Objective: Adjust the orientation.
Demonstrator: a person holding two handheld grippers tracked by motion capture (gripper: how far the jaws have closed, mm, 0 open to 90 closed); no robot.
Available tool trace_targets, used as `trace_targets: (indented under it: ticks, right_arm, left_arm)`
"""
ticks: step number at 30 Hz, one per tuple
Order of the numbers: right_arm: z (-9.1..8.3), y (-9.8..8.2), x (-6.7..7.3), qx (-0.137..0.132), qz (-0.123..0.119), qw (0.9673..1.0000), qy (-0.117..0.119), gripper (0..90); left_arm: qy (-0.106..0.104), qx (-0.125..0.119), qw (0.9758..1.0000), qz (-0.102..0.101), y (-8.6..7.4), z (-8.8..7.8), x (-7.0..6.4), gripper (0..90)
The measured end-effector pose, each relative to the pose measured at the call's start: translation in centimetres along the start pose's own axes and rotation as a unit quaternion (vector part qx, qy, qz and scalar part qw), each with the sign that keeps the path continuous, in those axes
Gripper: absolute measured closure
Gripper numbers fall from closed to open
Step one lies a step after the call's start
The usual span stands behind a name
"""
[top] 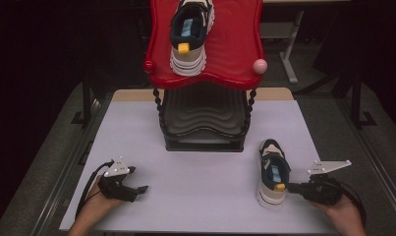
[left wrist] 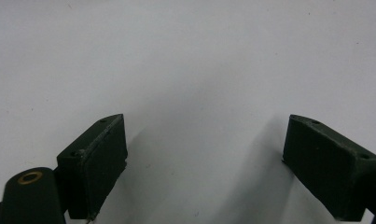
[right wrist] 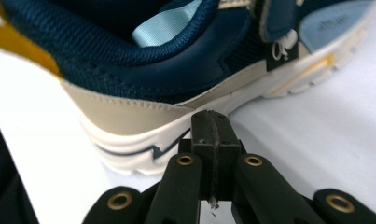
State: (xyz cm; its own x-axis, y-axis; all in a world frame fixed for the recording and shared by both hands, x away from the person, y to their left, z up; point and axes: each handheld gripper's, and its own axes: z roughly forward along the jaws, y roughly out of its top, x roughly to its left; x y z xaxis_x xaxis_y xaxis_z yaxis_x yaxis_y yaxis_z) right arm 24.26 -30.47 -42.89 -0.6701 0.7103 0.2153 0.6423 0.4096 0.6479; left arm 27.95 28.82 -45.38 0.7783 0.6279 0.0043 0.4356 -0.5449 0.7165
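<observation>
A: Two tongs: how do they stand?
B: The right tongs point(right wrist: 209, 126) are clenched, empty, tips at the heel of the shoe point(top: 272, 173) on the desk point(top: 200, 167). The left tongs point(left wrist: 204, 163) gape, released.

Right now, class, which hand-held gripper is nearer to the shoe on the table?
Right. The right hand-held gripper sits at the heel of the shoe; the left hand-held gripper rests far across the table.

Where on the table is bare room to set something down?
The table lies bare between the left tool and the sneaker, and beside the rack on both sides. It is crowded at the right tool, by the sneaker's heel.
</observation>
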Motion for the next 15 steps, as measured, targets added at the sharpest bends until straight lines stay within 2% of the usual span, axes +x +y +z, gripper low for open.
trace_targets:
  ticks: [4, 9, 15]
  right_arm:
    - [0.0, 0.3, 0.5, -0.001, -0.010, 0.9999, -0.001, 89.7]
    - [-1.7, 0.4, -0.3, -0.036, 0.006, 0.9993, -0.011, 84.2]
    - [-3.3, 0.9, -1.5, -0.088, 0.029, 0.9956, -0.012, 72.0]
  left_arm:
    - [0.000, 0.000, 1.0000, 0.000, 0.0, 0.0, 0.0, 12.8]
    - [0.000, 0.000, 1.0000, 0.000, 0.0, 0.0, 0.0, 12.8]
    - [0.000, 0.000, 1.0000, 0.000, 0.0, 0.0, 0.0, 12.9]
